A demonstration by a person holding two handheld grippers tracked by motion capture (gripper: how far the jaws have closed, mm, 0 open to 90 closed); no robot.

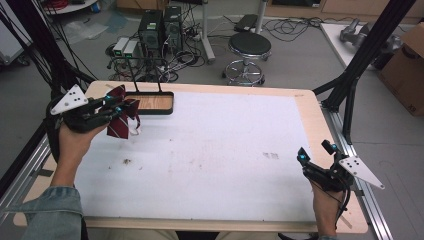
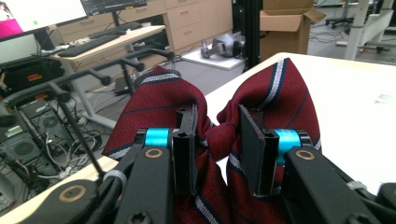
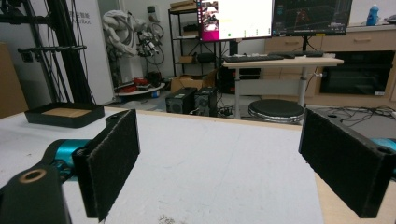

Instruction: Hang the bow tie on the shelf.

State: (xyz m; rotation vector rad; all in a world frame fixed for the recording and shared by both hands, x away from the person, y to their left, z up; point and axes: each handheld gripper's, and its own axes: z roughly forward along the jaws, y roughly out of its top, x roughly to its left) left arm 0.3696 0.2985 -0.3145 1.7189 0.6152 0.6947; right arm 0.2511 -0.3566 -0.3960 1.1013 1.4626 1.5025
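A workshop room lies behind the work: grey floor strewn with cables, computer towers, a round black stool (image 1: 249, 46), cardboard boxes and a desk with monitors off to the side. In front of that, the desk (image 1: 210, 150) carries a broad white mat framed by pale wood, bare across most of its top apart from a few crumbs and marks.

At its far left corner sits a shallow black tray (image 1: 151, 103) with a wood-coloured floor. It looks like the place meant for the tie, since nothing else on the desk could receive it.

The left tool (image 1: 113, 106) hangs just beside that tray, raised off the mat, pinching a dark red striped bow tie (image 1: 120, 114). In the left gripper view the two black jaws close on the narrow knot (image 2: 215, 135) between the two lobes. That is a sensible hold, as the middle is the firm part and the wings fan out evenly above while the tails hang below. Held up like this, the cloth clears the tray's rim rather than dragging on it.

The right tool (image 1: 315, 160) rests low at the near right edge, well apart from the tie, its jaws spread with nothing between them, probably kept out of the way.
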